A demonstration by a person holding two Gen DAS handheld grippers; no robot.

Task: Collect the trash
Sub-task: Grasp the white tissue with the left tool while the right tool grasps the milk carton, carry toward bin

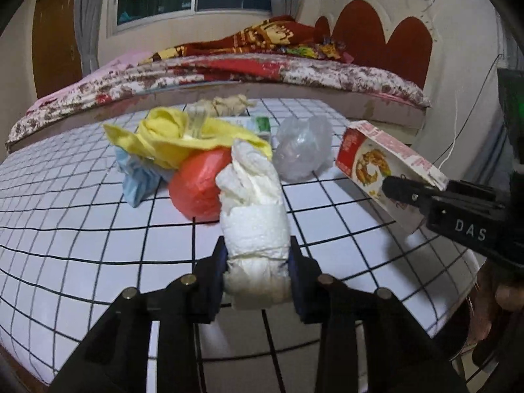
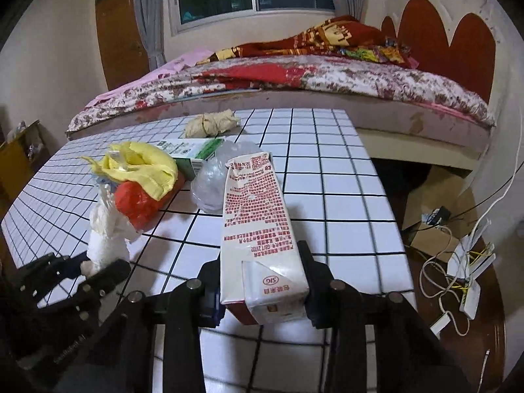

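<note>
Two pieces of trash are already in the jaws, so this reads to me as the pick-up step just finished on both sides. The left gripper (image 1: 257, 270) has its jaws clamped on the bottom of a white paper wad (image 1: 252, 209) tied with a thin band, and the wad sticks up and forward over the checked table (image 1: 98, 229). The right gripper (image 2: 262, 290) has its jaws narrow and pressing both sides of a red and white drink carton (image 2: 258, 222), which points away from the camera and looks lifted clear of the table, though I can't say for sure. Plenty is left on the table: a red bag (image 1: 196, 190) with a yellow bag (image 1: 170, 137) lying on it, a blue scrap (image 1: 137, 183) at their left, a clear plastic bag (image 1: 303, 149) just beside them, a green and white box (image 2: 193, 152) behind, and a beige paper bundle (image 2: 211, 122) near the far edge, well apart from the heap. No bin shows in either view, so I'd guess the next move is carrying both items off to wherever the trash goes, keeping the grip firm since the wad is soft and could slip, then coming back for the heap.
</note>
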